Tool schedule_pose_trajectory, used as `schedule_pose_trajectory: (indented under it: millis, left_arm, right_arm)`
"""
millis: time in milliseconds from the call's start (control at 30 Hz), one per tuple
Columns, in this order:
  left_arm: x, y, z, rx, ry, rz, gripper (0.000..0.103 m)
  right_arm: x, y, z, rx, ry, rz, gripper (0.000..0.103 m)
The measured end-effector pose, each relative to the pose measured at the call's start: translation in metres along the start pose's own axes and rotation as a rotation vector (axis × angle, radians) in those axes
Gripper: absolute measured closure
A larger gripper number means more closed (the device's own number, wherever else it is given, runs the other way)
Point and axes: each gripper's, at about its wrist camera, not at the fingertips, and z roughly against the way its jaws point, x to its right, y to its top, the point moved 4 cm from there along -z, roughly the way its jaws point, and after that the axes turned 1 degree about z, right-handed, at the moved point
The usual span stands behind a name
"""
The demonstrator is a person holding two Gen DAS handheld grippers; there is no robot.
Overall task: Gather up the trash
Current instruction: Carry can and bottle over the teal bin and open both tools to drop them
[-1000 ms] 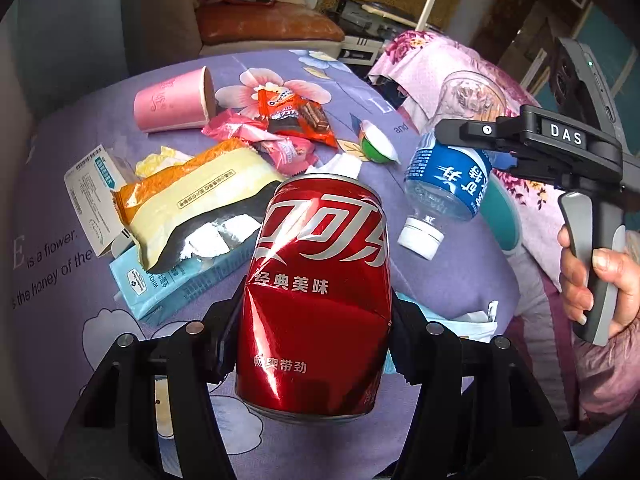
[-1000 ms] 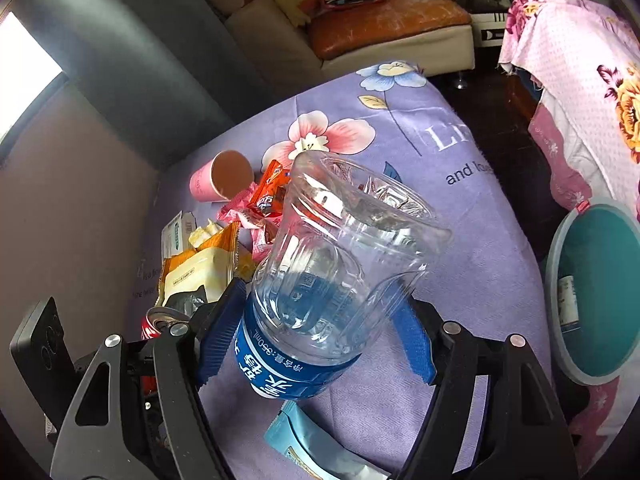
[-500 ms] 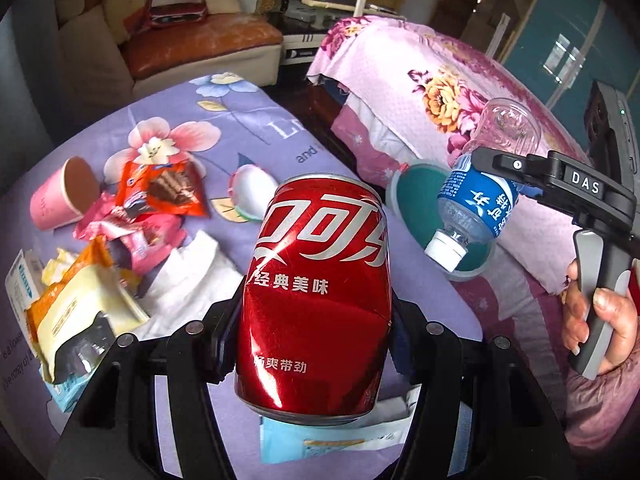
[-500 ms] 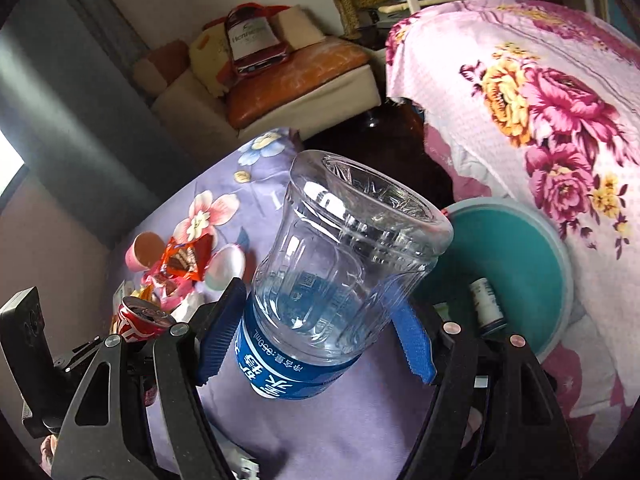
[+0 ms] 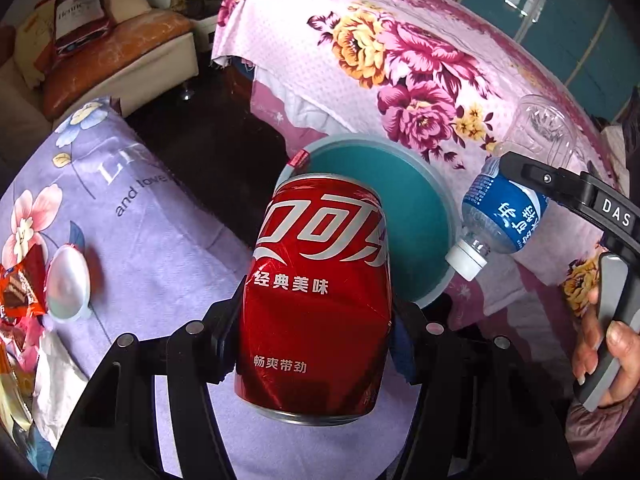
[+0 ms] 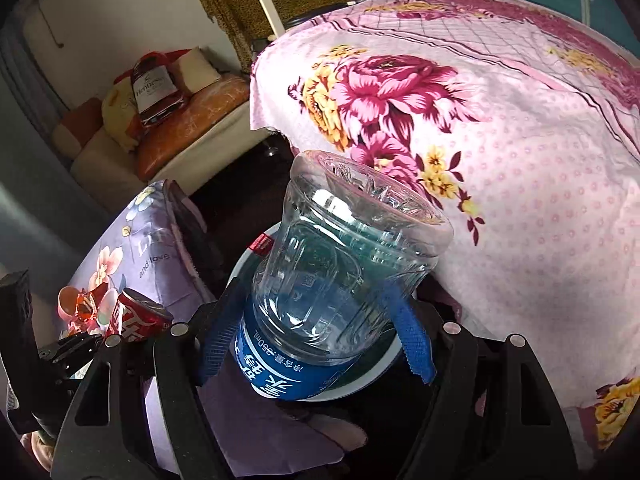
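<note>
My left gripper [image 5: 316, 320] is shut on a dented red cola can [image 5: 316, 292], held upright just in front of the teal bin [image 5: 400, 200], which stands on the floor past the table's edge. My right gripper [image 6: 316, 344] is shut on a clear plastic water bottle [image 6: 340, 280] with a blue label, held cap-down over the same bin [image 6: 384, 364]. In the left wrist view the bottle [image 5: 504, 216] hangs at the bin's right rim. In the right wrist view the can [image 6: 136, 316] shows at the left.
A table with a purple flowered cloth [image 5: 132, 216] lies at the left, with a plastic lid [image 5: 66, 284], wrappers [image 5: 16, 292] and a tissue [image 5: 52, 384] on it. A pink floral bedspread [image 5: 400, 60] rises behind the bin. A sofa [image 5: 100, 52] stands at the back left.
Both grippers have swung right, away from the table's pile of trash and toward the teal bin, each still holding its item. The bin now sits right behind the can and under the bottle.
</note>
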Motion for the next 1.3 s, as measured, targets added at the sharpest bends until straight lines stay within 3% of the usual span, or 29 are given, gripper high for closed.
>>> schedule_pose_trajectory:
  millis: [233, 467, 633, 800, 1033, 1300]
  left_arm:
    - [0.023, 0.015, -0.044, -0.068, 0.007, -0.036, 0.042]
    - [0.021, 0.017, -0.070, -0.112, 0.023, -0.028, 0.041]
    - [0.015, 0.018, -0.070, -0.103, 0.022, -0.013, 0.026]
    - [0.012, 0.016, -0.065, -0.095, 0.005, 0.007, 0.025]
    - [0.000, 0.007, -0.054, -0.086, -0.008, 0.047, 0.014]
    - [-0.017, -0.001, -0.038, -0.066, -0.033, 0.102, 0.013]
  right_arm:
    - [0.029, -0.002, -0.010, -0.016, -0.035, -0.029, 0.034]
    - [0.036, -0.002, -0.027, -0.041, -0.044, -0.040, 0.034]
    - [0.034, -0.001, -0.034, -0.052, -0.044, -0.037, 0.034]
    - [0.029, -0.003, -0.040, -0.066, -0.045, -0.028, 0.034]
    - [0.021, -0.008, -0.049, -0.096, -0.045, -0.010, 0.034]
    - [0.007, -0.015, -0.057, -0.133, -0.052, 0.020, 0.034]
